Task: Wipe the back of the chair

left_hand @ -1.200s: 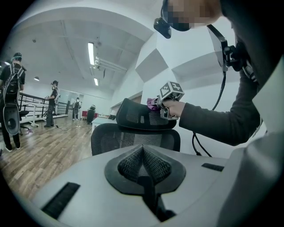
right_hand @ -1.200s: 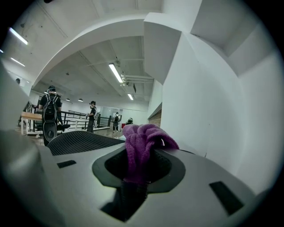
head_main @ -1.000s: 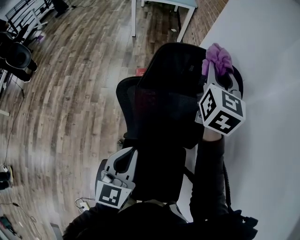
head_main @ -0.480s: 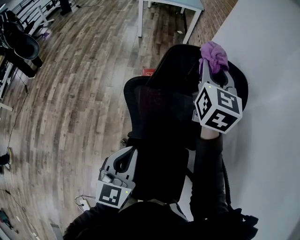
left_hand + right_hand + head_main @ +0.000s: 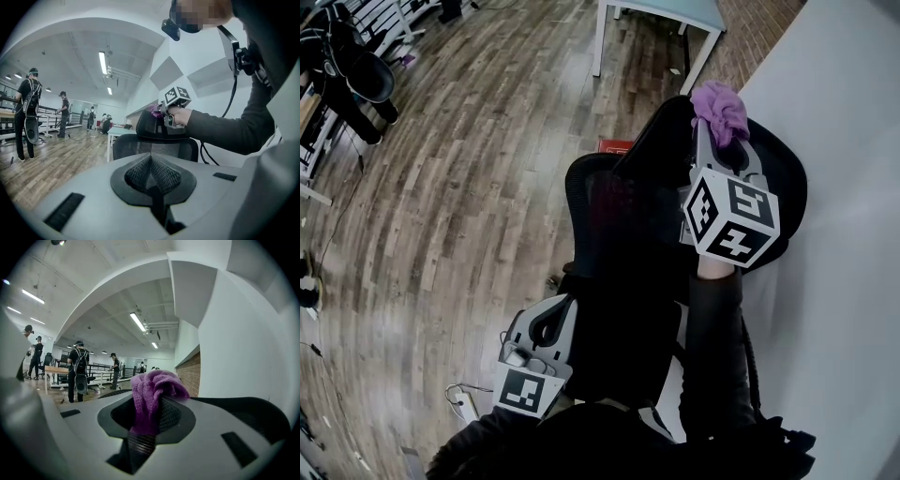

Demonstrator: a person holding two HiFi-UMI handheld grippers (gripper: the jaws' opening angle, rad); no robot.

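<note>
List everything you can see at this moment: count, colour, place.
Office chair: one, black mesh, centre, beside the wall.
Cloth: one, purple, at the top of the chair's headrest.
Table: one, white legs, far end of the floor.
Floor: brown wood planks, left.
Wall: white, right.
Small item: one, red, on the floor beyond the chair; can't tell what it is.
Other chairs: black, far left; count unclear.
People: several, dark clothes, far across the room.
Left tool: grey, jaws together, empty, low behind the chair.
Right tool: grey, clamped on the cloth.
Sleeve: dark, right arm.
</note>
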